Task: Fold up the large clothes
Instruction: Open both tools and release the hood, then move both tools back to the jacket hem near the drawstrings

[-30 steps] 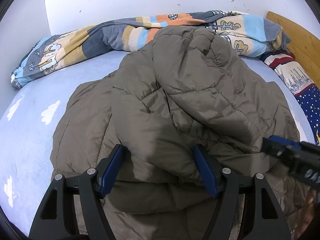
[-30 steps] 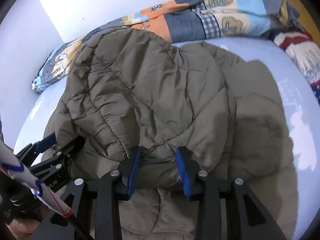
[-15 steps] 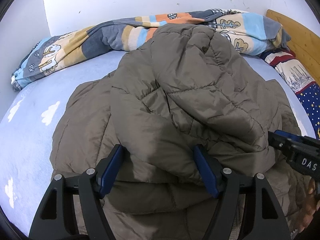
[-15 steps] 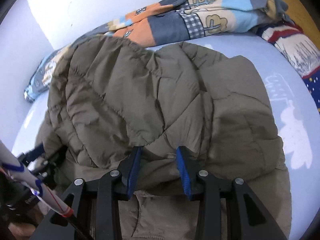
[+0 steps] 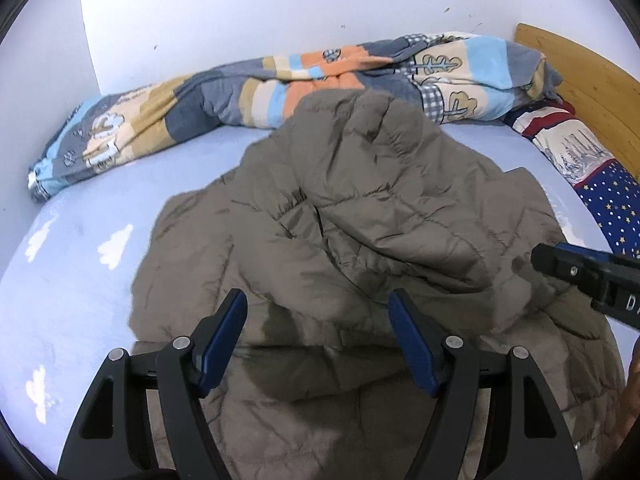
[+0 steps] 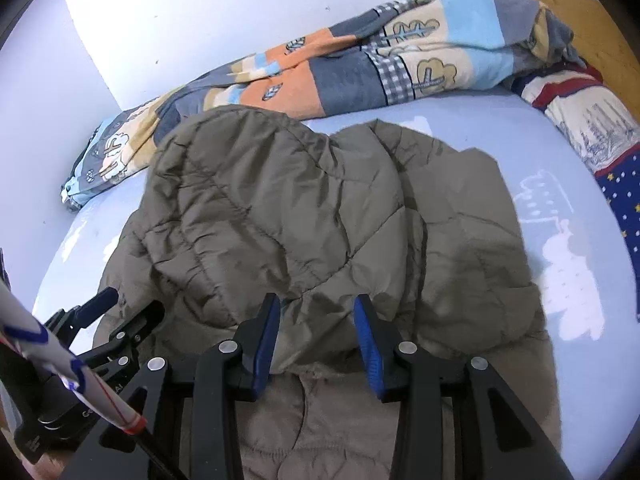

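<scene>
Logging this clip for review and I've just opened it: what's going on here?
A person holding two tongs is folding an olive quilted jacket on a light-blue bed sheet. The left tongs are wide open over the jacket's near edge; the right tongs are also open, with a fold of fabric bulging between the fingers. A patterned blanket lies bunched along the wall behind.

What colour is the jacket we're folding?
Olive-brown, quilted jacket; clearest in the right wrist view.
</scene>
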Demonstrator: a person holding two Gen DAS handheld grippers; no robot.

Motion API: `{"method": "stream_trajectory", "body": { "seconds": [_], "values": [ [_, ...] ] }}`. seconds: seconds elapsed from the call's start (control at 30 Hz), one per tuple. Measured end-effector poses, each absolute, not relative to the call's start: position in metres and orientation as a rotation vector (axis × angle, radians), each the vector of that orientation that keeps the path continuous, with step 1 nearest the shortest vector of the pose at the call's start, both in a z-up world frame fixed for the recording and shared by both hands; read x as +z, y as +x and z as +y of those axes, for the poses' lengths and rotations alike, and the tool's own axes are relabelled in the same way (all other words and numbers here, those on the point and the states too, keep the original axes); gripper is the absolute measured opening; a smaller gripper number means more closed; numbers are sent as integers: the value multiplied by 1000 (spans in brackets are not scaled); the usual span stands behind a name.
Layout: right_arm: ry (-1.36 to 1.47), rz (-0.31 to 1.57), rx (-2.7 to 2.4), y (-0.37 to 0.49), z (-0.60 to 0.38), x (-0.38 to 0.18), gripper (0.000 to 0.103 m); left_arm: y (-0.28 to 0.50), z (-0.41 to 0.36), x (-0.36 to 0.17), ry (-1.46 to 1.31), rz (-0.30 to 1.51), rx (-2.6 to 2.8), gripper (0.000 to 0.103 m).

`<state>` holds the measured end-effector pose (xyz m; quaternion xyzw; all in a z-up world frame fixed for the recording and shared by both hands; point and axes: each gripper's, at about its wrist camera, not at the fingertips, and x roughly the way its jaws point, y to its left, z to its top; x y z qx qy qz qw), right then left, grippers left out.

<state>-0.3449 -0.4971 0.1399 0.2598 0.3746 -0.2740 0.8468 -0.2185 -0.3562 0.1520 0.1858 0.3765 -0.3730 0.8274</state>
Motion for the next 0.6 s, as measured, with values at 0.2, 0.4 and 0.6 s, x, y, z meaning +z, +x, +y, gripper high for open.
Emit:
{"method": "stream_trajectory", "body": {
  "seconds": [0.2,0.4,0.6],
  "values": [
    [569,756,-586,-369,-488,162,47,-238,-324,170,403,757,-783,72],
    [543,778,-583,-407,-460,168,50,-274,-269,176,415,746,-793,72],
    [547,821,-598,-467,-415,143,57,-303,-195,155,385,833,-784,72]
  ]
}}
